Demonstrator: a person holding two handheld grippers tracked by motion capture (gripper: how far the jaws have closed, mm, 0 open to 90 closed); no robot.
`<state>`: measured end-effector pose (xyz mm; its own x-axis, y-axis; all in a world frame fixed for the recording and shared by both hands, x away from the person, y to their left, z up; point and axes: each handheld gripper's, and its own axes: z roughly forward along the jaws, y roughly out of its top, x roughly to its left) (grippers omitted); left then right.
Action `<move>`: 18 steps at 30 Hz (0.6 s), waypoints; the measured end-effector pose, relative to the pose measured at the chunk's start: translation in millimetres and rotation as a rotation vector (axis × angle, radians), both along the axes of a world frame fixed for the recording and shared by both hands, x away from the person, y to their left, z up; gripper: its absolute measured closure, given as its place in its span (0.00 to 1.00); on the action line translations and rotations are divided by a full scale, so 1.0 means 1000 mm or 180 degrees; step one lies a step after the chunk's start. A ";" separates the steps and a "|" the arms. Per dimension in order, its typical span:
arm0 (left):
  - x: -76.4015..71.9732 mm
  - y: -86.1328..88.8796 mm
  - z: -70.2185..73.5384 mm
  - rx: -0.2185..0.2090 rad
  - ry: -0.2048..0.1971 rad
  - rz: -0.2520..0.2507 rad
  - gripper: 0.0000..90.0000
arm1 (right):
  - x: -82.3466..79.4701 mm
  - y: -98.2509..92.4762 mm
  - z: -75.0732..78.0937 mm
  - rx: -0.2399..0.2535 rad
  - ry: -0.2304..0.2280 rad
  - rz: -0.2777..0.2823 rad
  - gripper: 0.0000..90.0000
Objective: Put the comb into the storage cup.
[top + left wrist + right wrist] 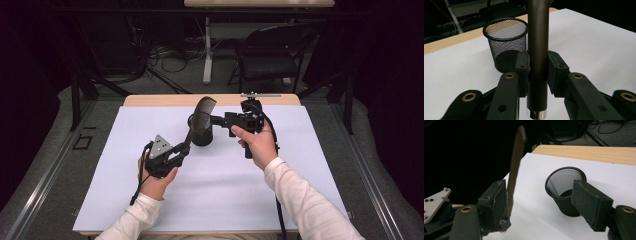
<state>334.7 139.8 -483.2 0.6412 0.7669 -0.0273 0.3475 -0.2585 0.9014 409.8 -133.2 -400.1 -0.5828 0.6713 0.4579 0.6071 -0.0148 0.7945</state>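
High view, centre frame: left gripper (184, 150) clamps brush (202, 116); right gripper (216, 120), jaws apart and empty, should steady cup (202, 136).

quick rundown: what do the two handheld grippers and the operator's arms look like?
Both grippers are black. The left gripper has a grey three-cornered plate dotted with small holes on top, and a black cable trailing toward the person. Its linkage arms show brass-coloured bushings. The right gripper has flat rectangular pads and a black cable too. Both sleeves are white.
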 end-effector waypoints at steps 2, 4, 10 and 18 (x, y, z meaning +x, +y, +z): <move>0.000 0.000 0.000 0.0008 0.0001 -0.0004 0.81 | 0.000 0.002 0.002 0.0009 0.0010 0.0025 0.36; 0.000 -0.001 0.000 0.0014 -0.0003 -0.0010 0.81 | 0.000 0.003 0.003 0.0007 0.0009 0.0029 0.36; -0.002 -0.003 -0.001 0.0014 -0.0009 -0.0032 0.81 | 0.000 0.007 0.005 -0.0020 0.0010 0.0026 0.36; -0.003 -0.006 -0.002 0.0038 -0.0013 -0.0056 0.81 | 0.002 0.009 0.005 0.0053 0.0053 -0.0020 0.37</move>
